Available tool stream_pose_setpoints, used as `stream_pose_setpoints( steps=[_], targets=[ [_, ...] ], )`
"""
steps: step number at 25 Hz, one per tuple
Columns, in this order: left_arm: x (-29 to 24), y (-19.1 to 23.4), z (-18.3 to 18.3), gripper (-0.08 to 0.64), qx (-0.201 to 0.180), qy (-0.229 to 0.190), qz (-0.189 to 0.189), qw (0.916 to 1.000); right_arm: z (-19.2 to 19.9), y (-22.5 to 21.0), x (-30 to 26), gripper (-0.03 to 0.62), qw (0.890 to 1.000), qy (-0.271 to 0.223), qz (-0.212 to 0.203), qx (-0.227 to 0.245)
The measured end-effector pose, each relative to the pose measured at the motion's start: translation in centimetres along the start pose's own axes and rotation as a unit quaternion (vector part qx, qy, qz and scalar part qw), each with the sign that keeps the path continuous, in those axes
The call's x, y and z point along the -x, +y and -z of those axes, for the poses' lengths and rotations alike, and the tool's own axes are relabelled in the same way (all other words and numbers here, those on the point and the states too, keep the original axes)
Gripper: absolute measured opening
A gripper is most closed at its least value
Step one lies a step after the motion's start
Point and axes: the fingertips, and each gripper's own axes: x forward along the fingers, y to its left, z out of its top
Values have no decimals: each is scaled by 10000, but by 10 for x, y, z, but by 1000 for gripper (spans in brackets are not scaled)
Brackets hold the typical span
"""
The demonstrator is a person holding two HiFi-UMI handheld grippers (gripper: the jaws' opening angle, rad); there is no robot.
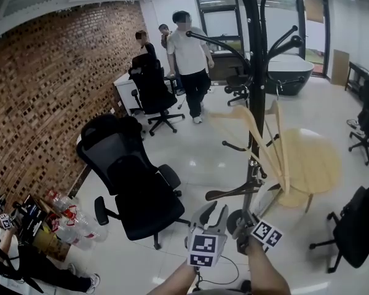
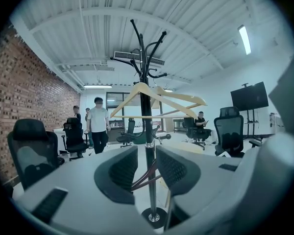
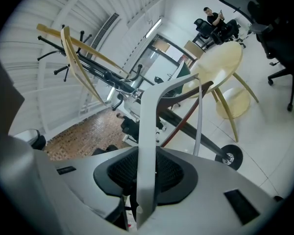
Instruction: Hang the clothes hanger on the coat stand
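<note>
**Right gripper** (image 3: 147, 168): jaws closed on a pale grey strip of the clothes hanger (image 3: 146, 126). The hanger's dark body reaches toward the coat stand (image 1: 253, 72), low on the pole and just left of it.

**Left gripper** (image 2: 147, 168): jaws apart with nothing between them. The stand's pole and round base (image 2: 154, 215) show through the gap, farther off.

**Surroundings:** Two pale wooden hangers (image 1: 261, 146) hang higher on the stand. A round pale table (image 1: 320, 165) stands to its right and a black office chair (image 1: 135, 189) to its left. People (image 1: 189, 54) stand at the far end.
</note>
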Motion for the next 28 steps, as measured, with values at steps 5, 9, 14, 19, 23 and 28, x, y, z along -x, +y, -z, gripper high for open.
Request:
stream_pose_setpoints(
  steps=[5,9,14,19,23,28],
  targets=[
    [4,9,0,115,79,-19,-70,9999,1,-5,-10,95,9995,170,82,244],
    [12,21,4,115,128,-44,-86,9999,6,-2,-10,140,9977,215,128,624],
    [23,26,9,115,143,-99,-65,9998,3,10,13,172,9875,37,367,1531],
    [46,33,22,96,129,-111,-191,9997,8,64,52,172,9742,-210,61,2247],
    [81,52,39,69,108,-103,-360,9992,32,118,74,121,9668,-279,-274,2524],
    [130,94,70,37,280,-69,-614,9977,78,176,91,7,9566,-257,-578,2843]
  ],
)
